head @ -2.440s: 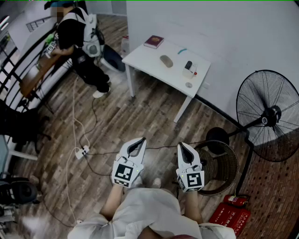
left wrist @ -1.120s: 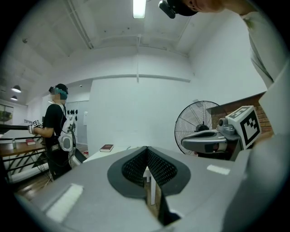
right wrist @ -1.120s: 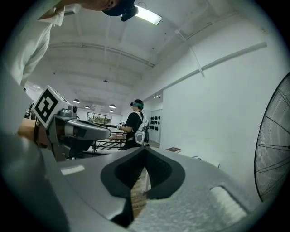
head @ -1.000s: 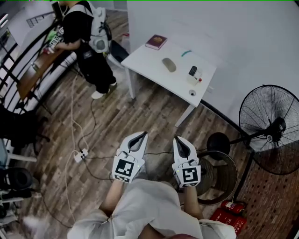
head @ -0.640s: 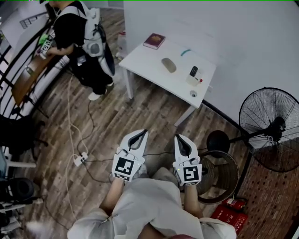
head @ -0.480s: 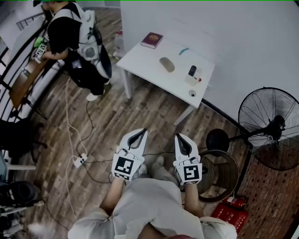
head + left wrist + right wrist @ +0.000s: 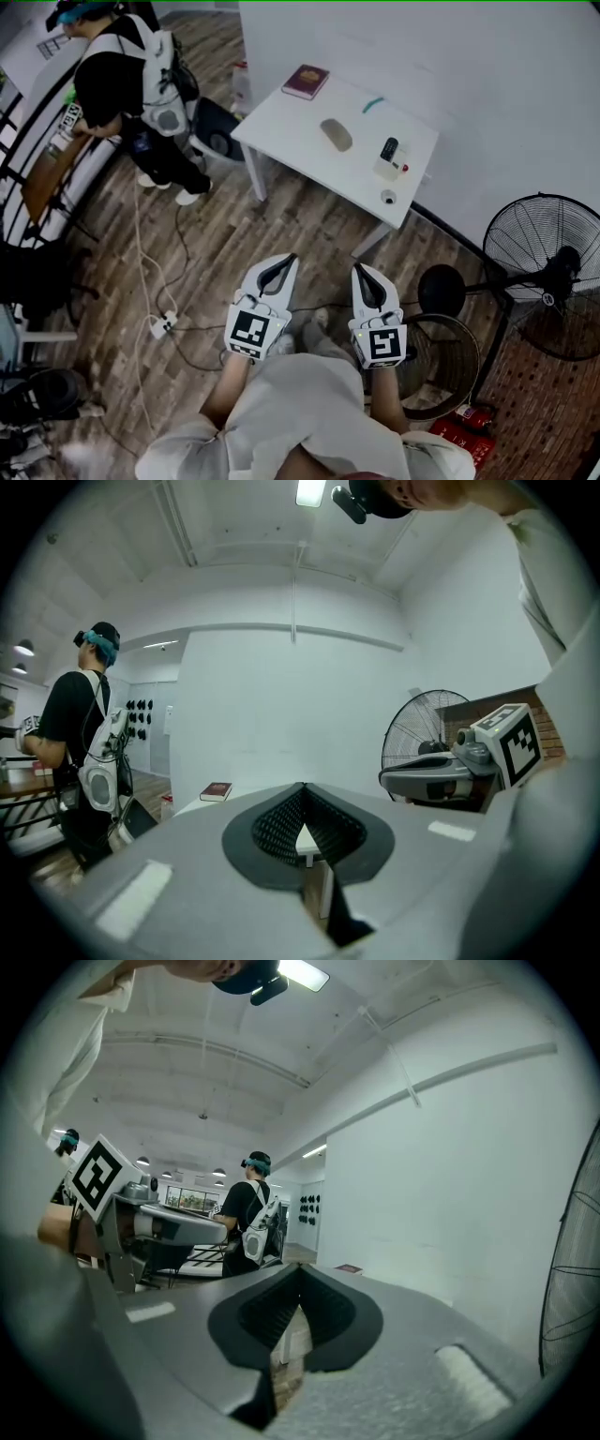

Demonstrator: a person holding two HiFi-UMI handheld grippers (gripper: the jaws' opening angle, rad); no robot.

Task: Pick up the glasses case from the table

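The glasses case (image 7: 336, 134), a grey oval, lies on the white table (image 7: 291, 127) far ahead by the wall. My left gripper (image 7: 288, 258) and right gripper (image 7: 357, 268) are held side by side over the wooden floor, well short of the table. Both point level toward it. In the left gripper view the left gripper (image 7: 302, 786) has its tips together with nothing between them. The right gripper (image 7: 300, 1267) is likewise shut and empty. Neither gripper view shows the case; my own jaws hide most of the tabletop.
On the table lie a red book (image 7: 307, 82), a teal item (image 7: 372, 104), a black object on a white box (image 7: 389, 150) and a small round piece (image 7: 388, 197). A standing fan (image 7: 544, 277) and wicker basket (image 7: 448, 361) are at right. A person (image 7: 127, 89) stands left; cables (image 7: 164, 323) cross the floor.
Both grippers have come a little nearer the table, still side by side and shut. The person at the left has stepped further left.
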